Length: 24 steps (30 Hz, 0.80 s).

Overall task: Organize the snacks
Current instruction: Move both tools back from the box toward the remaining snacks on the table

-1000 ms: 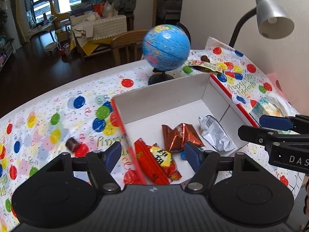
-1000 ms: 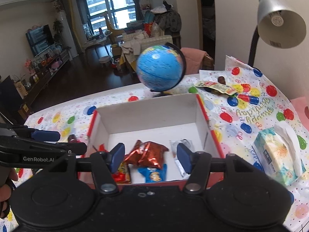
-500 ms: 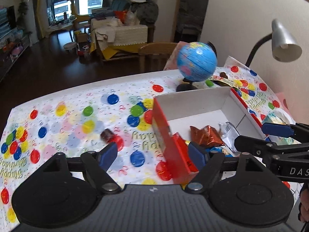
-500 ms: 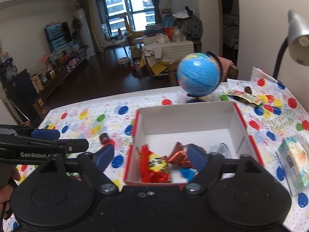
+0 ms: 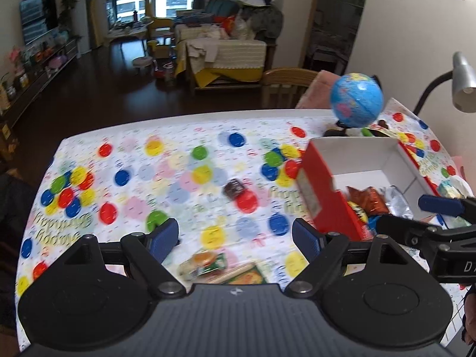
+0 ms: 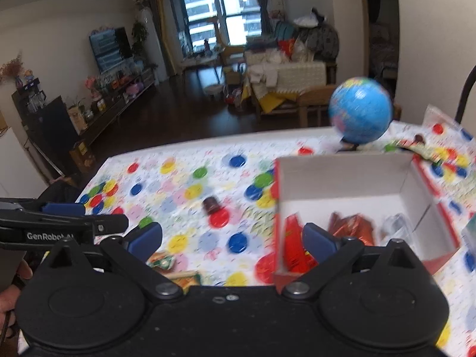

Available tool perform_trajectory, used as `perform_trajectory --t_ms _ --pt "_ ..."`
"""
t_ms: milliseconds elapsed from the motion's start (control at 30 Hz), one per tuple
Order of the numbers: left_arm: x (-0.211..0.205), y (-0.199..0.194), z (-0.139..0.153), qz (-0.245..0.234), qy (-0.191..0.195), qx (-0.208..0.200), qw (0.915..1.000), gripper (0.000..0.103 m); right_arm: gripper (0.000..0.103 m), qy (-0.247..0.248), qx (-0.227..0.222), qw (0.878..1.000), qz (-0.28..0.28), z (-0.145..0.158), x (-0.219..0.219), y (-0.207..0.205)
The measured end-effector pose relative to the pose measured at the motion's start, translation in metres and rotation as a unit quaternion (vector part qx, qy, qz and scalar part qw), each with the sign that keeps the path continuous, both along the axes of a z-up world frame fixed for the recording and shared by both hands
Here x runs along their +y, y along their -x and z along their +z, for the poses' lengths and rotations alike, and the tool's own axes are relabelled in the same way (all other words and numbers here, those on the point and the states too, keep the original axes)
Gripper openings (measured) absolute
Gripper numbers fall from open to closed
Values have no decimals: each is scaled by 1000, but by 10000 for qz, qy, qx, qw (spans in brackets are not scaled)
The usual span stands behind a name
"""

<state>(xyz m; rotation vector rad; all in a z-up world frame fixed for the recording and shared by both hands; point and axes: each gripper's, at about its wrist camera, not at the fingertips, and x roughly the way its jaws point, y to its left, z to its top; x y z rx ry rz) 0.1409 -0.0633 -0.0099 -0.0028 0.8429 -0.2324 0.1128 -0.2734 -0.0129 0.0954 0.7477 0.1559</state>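
Both grippers have swung left off the red-and-white cardboard snack box (image 5: 315,190); left gripper (image 5: 236,239) and right gripper (image 6: 232,239) have just been opening, fingers spread, empty.

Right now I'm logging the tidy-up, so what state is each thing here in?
left gripper: open, empty.
right gripper: open, empty.
red box: open-topped, several wrapped snacks inside.
brown candy: loose on the tablecloth, outside the box.
green packet: flat on the tablecloth at the near edge.
globe: upright on its stand.
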Motion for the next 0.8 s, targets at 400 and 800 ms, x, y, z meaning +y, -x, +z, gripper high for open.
perform_trajectory --t_ms 400,800 --pt "75 -4 -29 549 23 304 9980 84 101 213 -103 9996 140 -29 58 4" --pt "98 -37 -83 400 -154 797 9959 84 98 559 580 9949 612 -76 97 -30"
